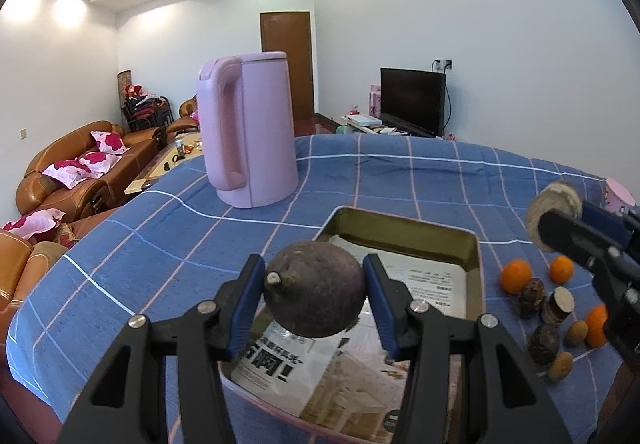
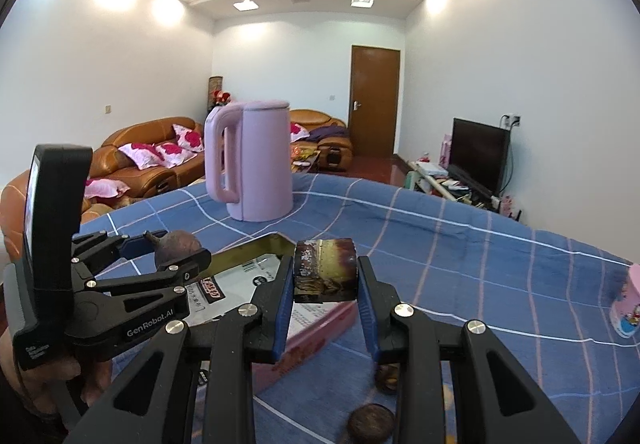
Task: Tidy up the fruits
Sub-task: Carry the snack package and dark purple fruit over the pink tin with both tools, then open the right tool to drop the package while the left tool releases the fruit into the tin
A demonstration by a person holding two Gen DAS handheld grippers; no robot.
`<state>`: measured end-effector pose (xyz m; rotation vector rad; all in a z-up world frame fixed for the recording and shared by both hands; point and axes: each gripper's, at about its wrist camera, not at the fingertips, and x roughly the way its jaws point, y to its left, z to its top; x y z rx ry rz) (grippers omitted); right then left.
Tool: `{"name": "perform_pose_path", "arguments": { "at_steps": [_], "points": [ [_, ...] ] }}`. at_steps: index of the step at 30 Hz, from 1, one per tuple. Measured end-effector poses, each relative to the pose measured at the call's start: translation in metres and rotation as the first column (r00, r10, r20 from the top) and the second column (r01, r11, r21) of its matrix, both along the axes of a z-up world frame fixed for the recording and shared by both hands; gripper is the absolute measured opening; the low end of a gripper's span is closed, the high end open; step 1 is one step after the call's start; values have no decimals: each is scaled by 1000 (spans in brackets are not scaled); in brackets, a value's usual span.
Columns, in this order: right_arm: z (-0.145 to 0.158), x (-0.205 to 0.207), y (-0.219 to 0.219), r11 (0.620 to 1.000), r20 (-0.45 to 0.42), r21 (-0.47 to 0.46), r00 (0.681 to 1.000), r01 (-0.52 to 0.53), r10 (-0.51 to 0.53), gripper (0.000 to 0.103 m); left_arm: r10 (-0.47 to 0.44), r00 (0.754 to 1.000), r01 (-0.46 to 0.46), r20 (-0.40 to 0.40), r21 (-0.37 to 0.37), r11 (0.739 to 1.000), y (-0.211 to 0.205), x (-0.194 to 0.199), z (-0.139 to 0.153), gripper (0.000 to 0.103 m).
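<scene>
1. Left wrist view: living room with sofas [image 1: 76, 172] and TV [image 1: 412, 100]; blue checked cloth [image 1: 400, 180] covers the table.
2. Pink kettle [image 1: 248, 132] stands upright beyond the tray [image 1: 404, 228].
3. Tray lies on the cloth, paper-lined.
4. Left gripper [image 1: 316, 300] is clamped on a dark round fruit [image 1: 314, 288] over the tray, stem pointing left.
5. Right gripper [image 2: 324, 276] grips a cut chunk [image 2: 325, 270] at the tray's right edge, long axis across the fingers.
6. Oranges [image 1: 516, 275] lie right of the tray.

tray [image 1: 472, 244] at 6 o'clock on tablecloth [image 1: 160, 228] | paper sheet [image 1: 432, 276] in tray | kettle [image 1: 248, 136] at 11 o'clock behind tray | loose fruit cluster [image 1: 544, 304] at 3 o'clock beside tray | cup [image 2: 628, 304] at 3 o'clock, well apart from tray
</scene>
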<state>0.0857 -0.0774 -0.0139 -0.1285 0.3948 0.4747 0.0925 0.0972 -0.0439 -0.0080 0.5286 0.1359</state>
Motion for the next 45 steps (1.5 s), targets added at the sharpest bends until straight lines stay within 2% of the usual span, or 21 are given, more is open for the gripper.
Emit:
{"name": "perform_pose_path", "arguments": {
  "at_steps": [10, 24, 35, 40, 45],
  "points": [
    [-21, 14, 27, 999, -88, -2, 995, -50, 50, 32, 5, 999, -4, -35, 11, 1000, 11, 8, -6, 52],
    [-41, 23, 44, 996, -158, -47, 985, -72, 64, 32, -7, 997, 9, -82, 28, 1000, 10, 15, -16, 52],
    [-47, 25, 53, 990, -190, -87, 978, -107, 89, 32, -22, 992, 27, -124, 34, 999, 7, 20, -25, 53],
    [-51, 30, 53, 989, -233, -81, 967, -123, 101, 32, -17, 993, 22, -120, 40, 999, 6, 20, -23, 53],
    [-51, 28, 52, 989, -234, -74, 966, -127, 107, 34, -18, 993, 23, -117, 47, 999, 6, 18, -22, 54]
  ]
}}
